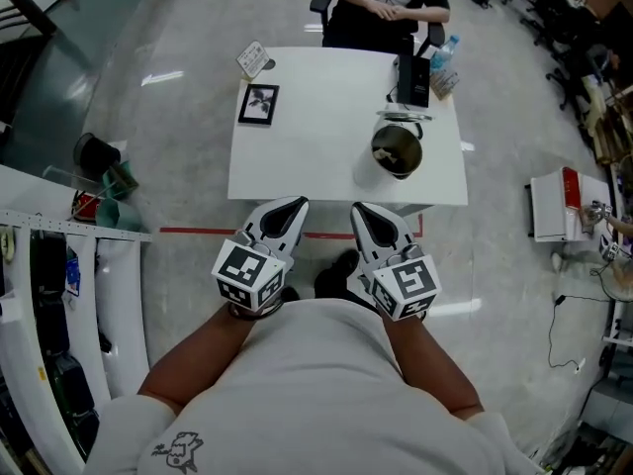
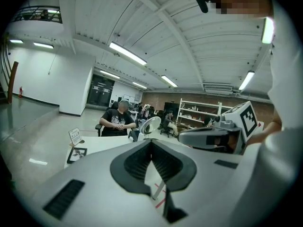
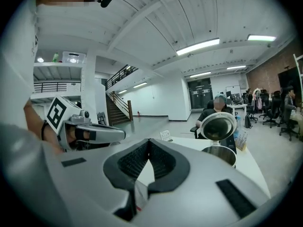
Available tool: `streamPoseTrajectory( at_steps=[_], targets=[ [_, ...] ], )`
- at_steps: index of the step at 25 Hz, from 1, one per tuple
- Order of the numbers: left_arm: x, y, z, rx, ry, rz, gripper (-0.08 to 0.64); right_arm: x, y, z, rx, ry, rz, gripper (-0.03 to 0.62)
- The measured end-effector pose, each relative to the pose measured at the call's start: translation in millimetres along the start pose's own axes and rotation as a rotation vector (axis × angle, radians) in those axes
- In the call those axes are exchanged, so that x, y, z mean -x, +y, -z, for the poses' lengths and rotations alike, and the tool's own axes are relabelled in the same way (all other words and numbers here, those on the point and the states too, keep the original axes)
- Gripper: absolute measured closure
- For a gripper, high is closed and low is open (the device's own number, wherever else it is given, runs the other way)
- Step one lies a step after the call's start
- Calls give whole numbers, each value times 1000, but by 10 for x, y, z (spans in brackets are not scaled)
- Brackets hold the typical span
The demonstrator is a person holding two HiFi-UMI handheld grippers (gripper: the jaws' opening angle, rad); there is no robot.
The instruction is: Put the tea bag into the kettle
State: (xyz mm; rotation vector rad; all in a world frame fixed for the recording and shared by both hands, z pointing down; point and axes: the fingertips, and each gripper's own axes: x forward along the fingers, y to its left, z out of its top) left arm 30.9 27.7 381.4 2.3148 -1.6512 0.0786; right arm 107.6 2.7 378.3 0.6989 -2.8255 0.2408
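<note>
Steel kettle [image 1: 398, 151], upright with its lid raised and mouth open upward, stands towards the right of the white table [image 1: 297, 146], ahead of both grippers. The right gripper [image 1: 368, 216] lies nearer it than the left gripper [image 1: 289, 209]. Both have jaws together and empty. No tea bag can be picked out
</note>
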Motion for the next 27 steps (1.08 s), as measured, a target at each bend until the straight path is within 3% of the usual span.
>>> streamPoseTrajectory(
  at_steps=[10, 27],
  targets=[
    [891, -291, -248, -78, -108, 36, 551, 324, 1007, -338, 84, -148, 10, 581],
    [1402, -351, -262, -79, -170, 59, 551, 436, 1498, -416, 131, -177, 11, 581]
  ],
)
